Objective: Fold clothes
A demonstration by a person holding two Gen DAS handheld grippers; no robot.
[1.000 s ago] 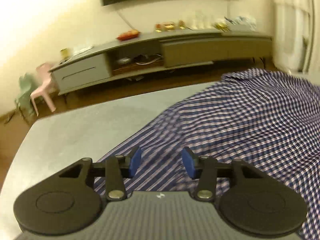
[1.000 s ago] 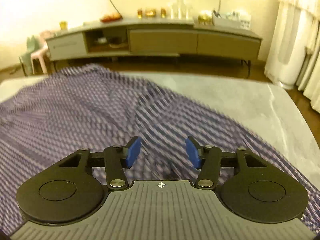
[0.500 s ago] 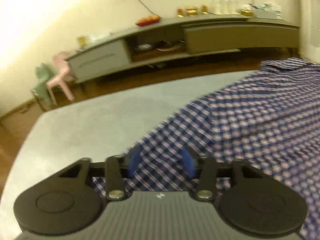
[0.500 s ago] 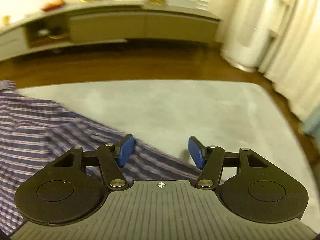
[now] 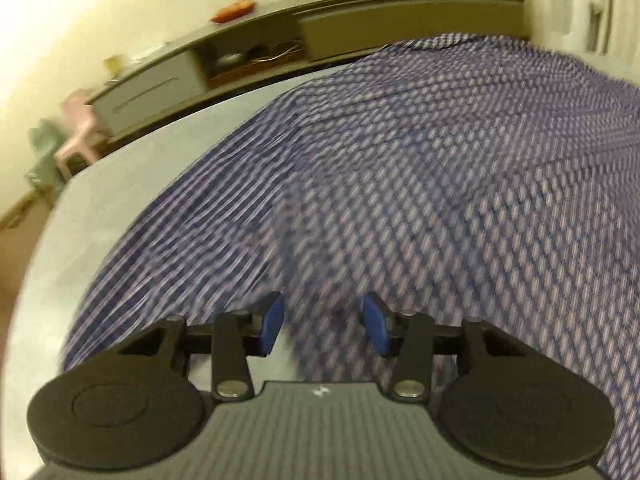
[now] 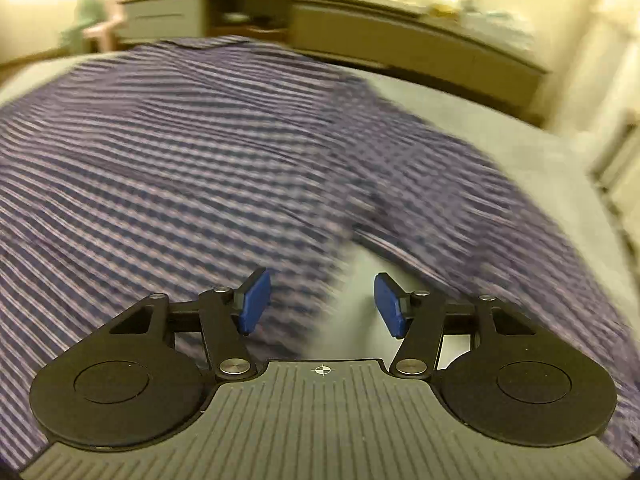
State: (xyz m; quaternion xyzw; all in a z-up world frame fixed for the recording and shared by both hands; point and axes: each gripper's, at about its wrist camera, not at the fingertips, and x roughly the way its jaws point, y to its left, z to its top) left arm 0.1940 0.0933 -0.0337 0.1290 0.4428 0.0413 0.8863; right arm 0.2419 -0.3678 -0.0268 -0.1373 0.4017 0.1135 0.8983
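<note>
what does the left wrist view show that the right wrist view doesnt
Only the left wrist view: the left tool with checked cloth filling the gap between its blue pads, and the table's bare left edge.

Only the right wrist view: the right tool, its jaws opening, over a wedge of bare table where the shirt's body and a sleeve-like flap part, plus the table's right side.

Both: the blue plaid shirt spread on the grey table, the long low cabinet against the wall, a pink chair, and heavy motion blur.
</note>
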